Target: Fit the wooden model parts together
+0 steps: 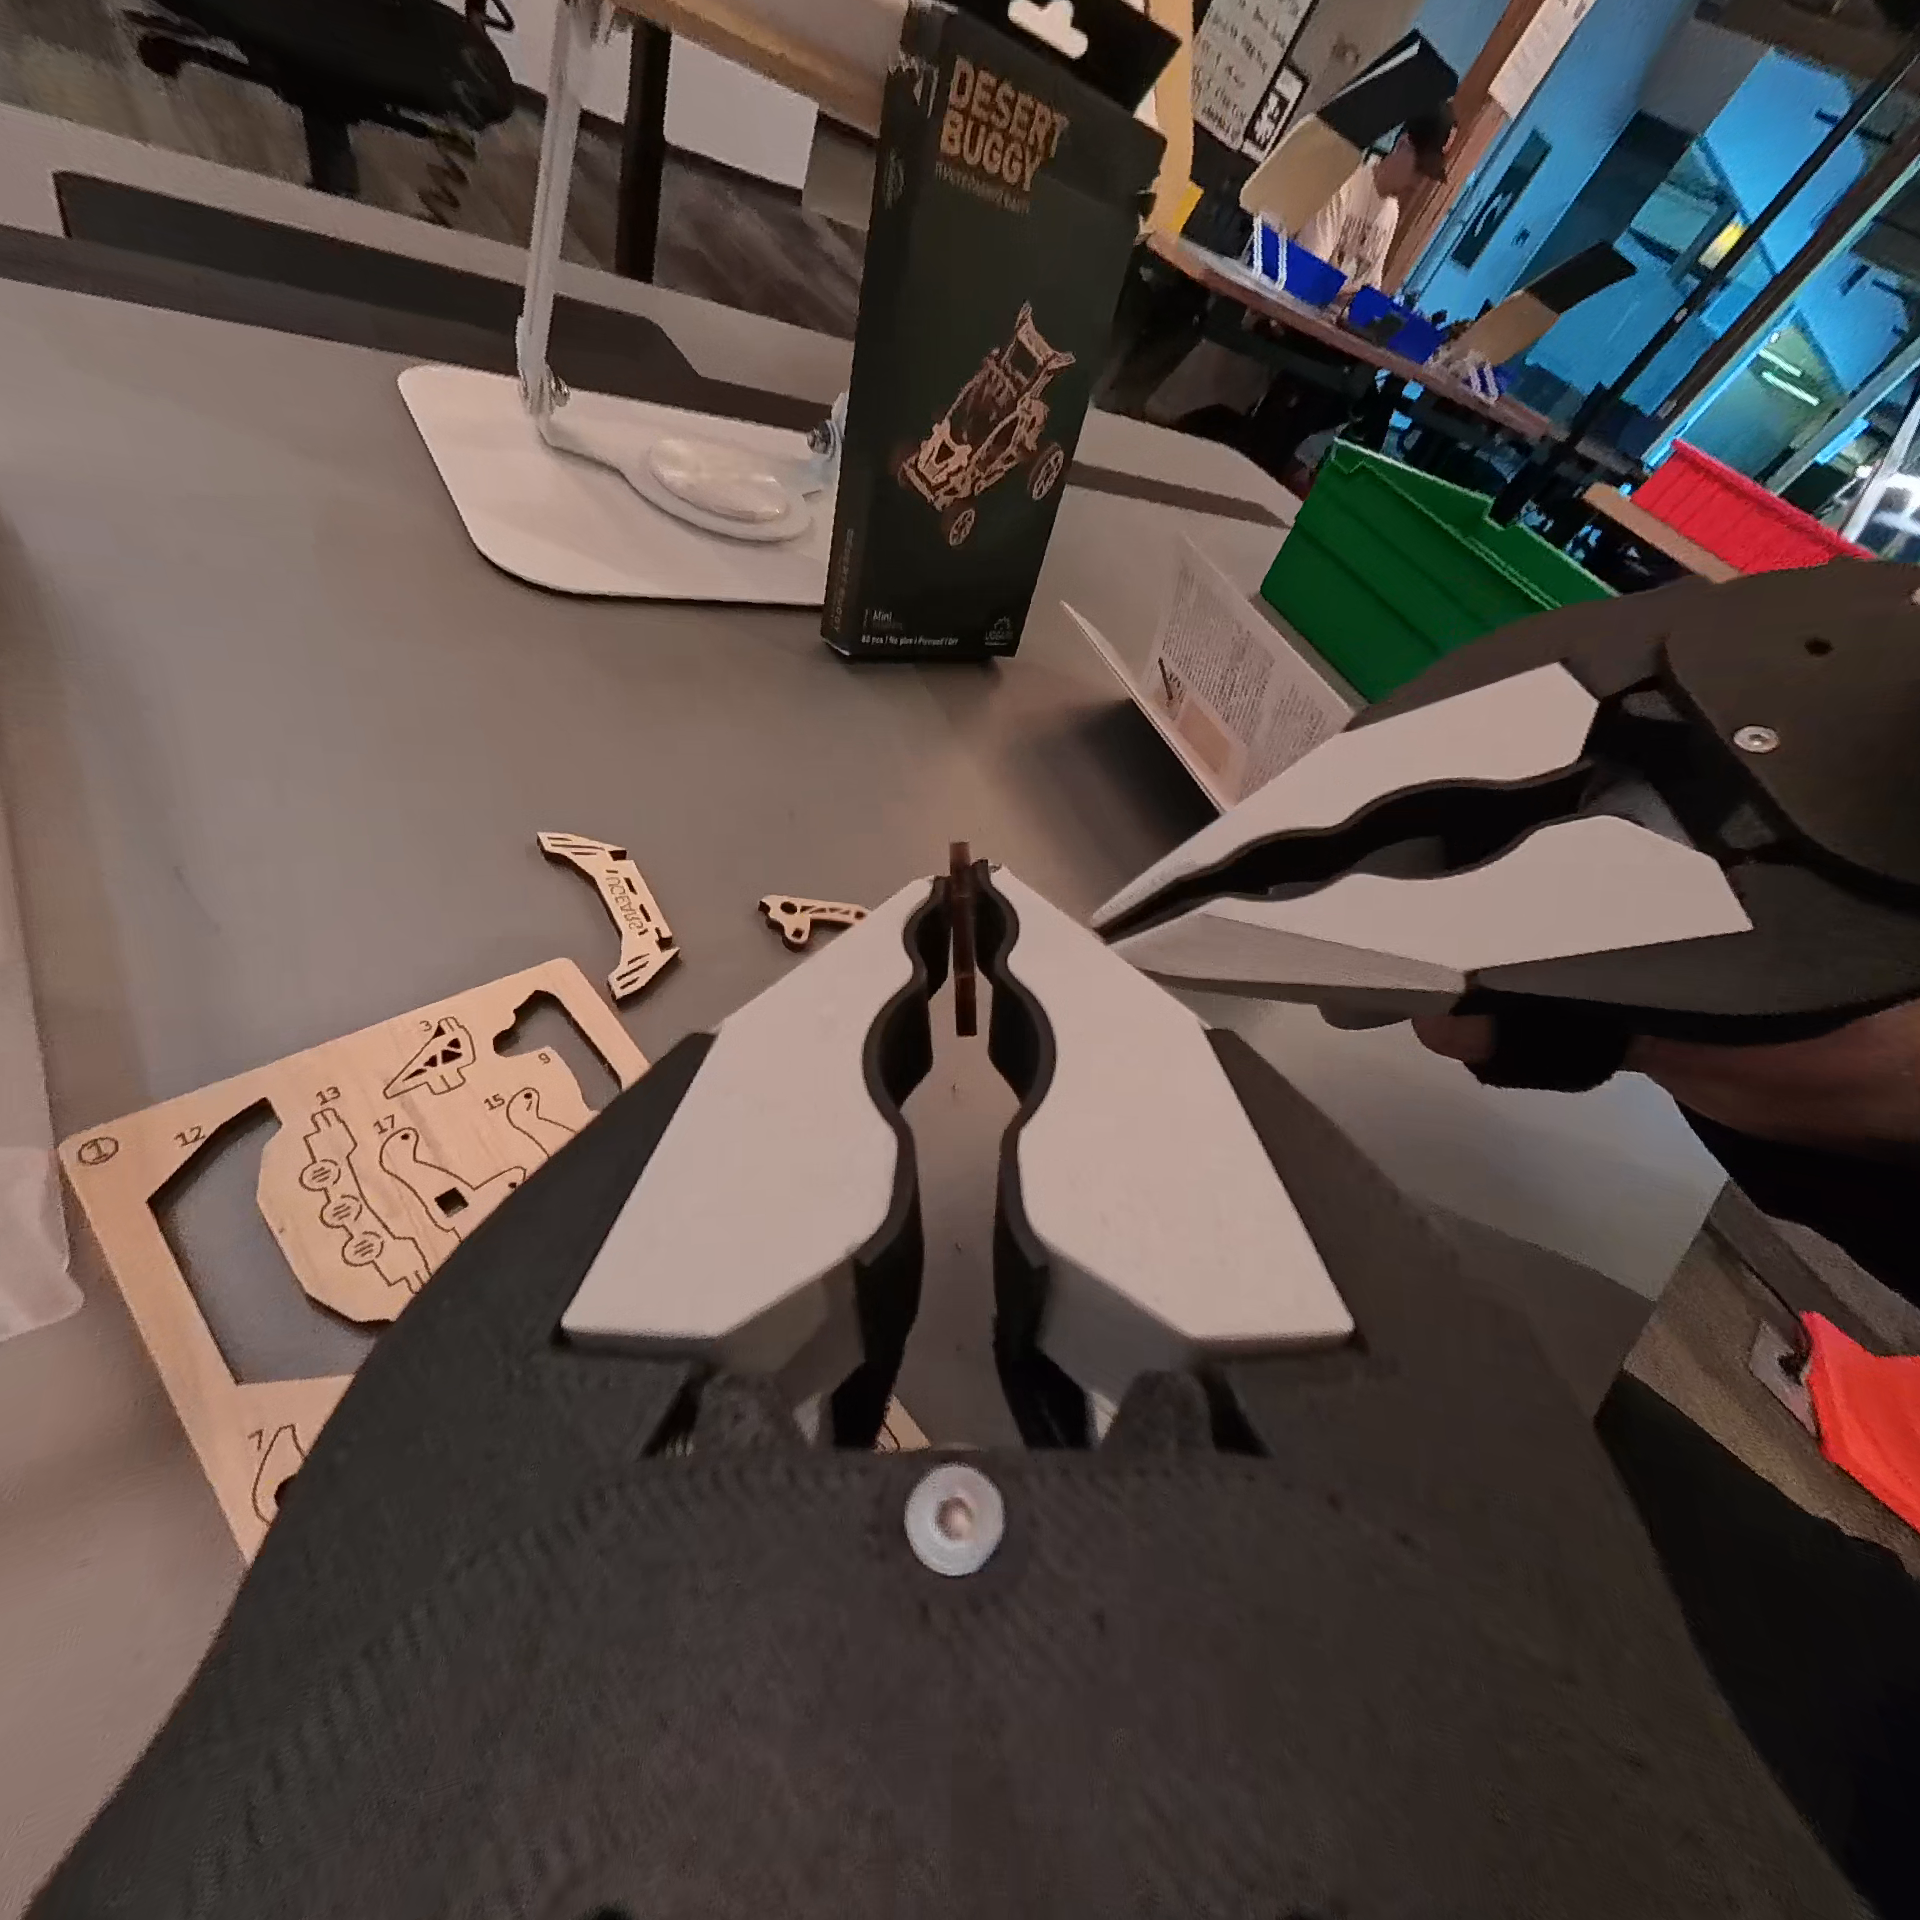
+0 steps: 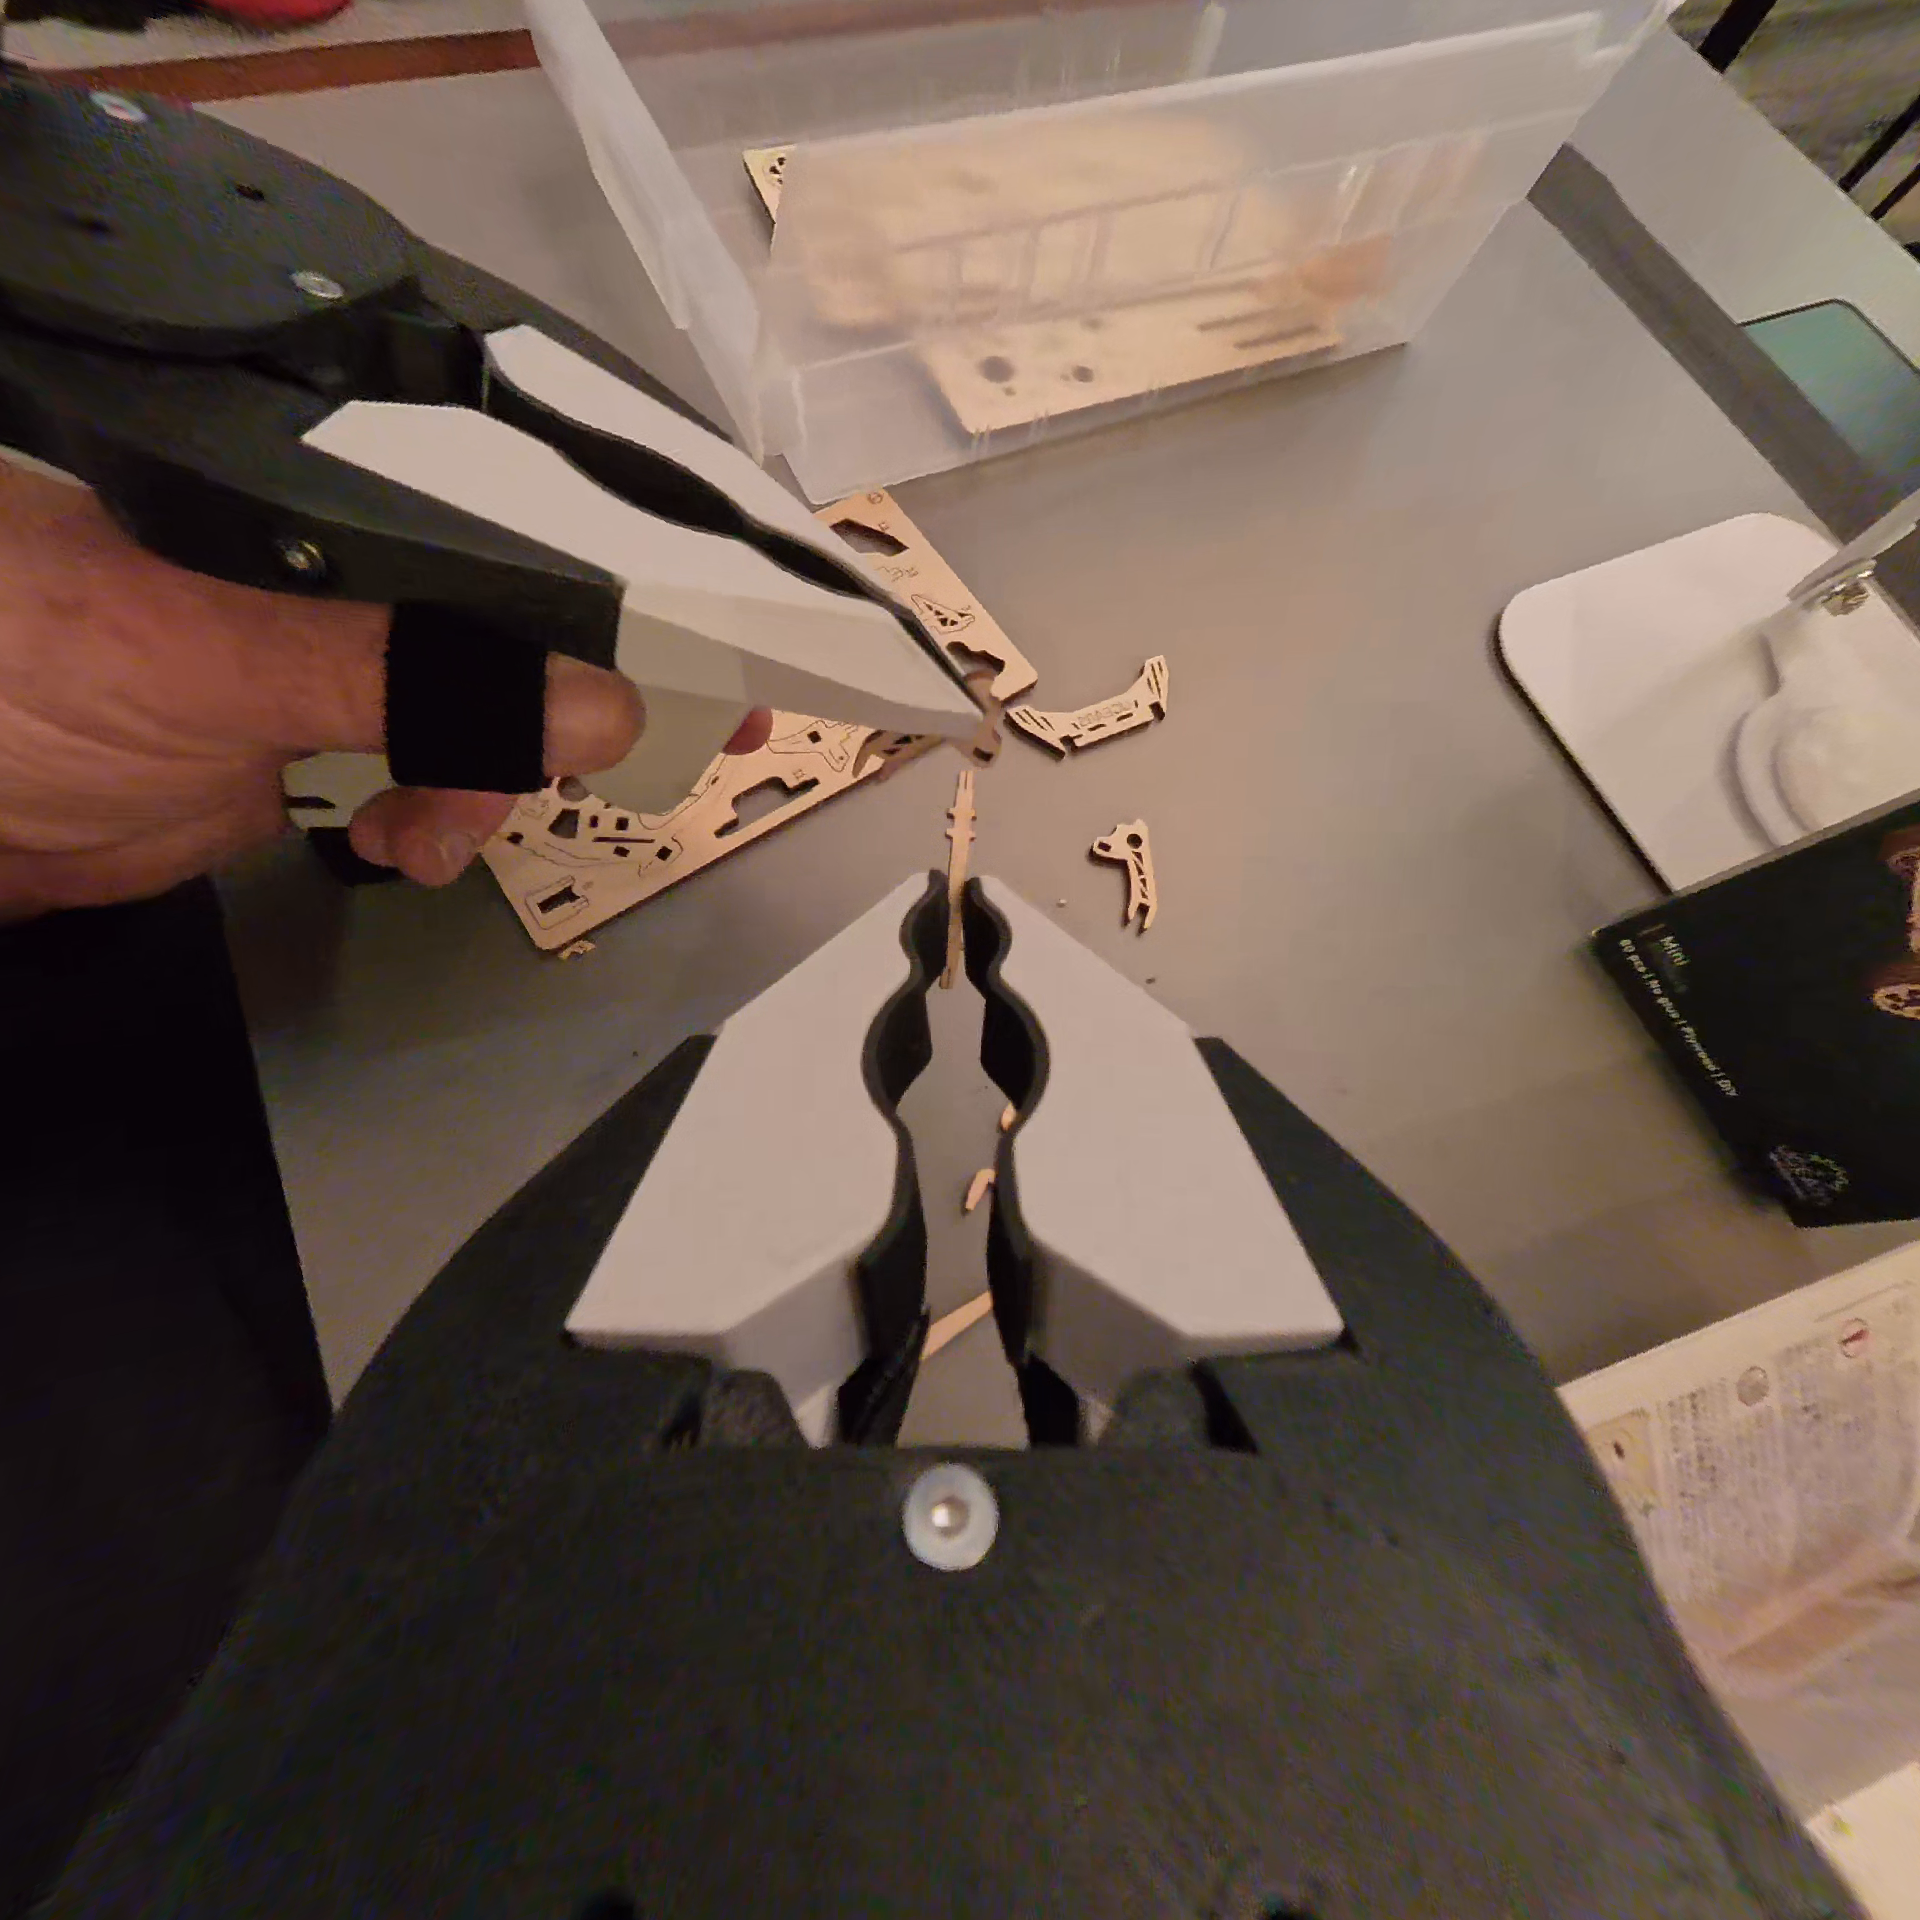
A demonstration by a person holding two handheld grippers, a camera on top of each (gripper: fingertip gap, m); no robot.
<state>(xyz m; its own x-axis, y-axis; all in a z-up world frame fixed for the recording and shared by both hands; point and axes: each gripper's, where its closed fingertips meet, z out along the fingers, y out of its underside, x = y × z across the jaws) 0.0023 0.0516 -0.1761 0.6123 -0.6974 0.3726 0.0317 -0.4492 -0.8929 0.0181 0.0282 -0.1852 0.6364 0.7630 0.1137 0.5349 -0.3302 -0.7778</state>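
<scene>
My left gripper is shut on a small flat wooden part, seen edge-on and dark between the pads. In the right wrist view this gripper comes in from the upper left with the small part at its tips. My right gripper is shut on a slim wooden pin-like part that sticks out forward. The pin's tip sits just below the left gripper's part, a small gap apart. In the left wrist view the right gripper comes in from the right, its tips beside mine.
On the grey table lie a curved wooden part, a small bracket part and a cut-out wooden sheet. A clear bin holds more sheets. The dark kit box, a white stand base and a leaflet stand beyond.
</scene>
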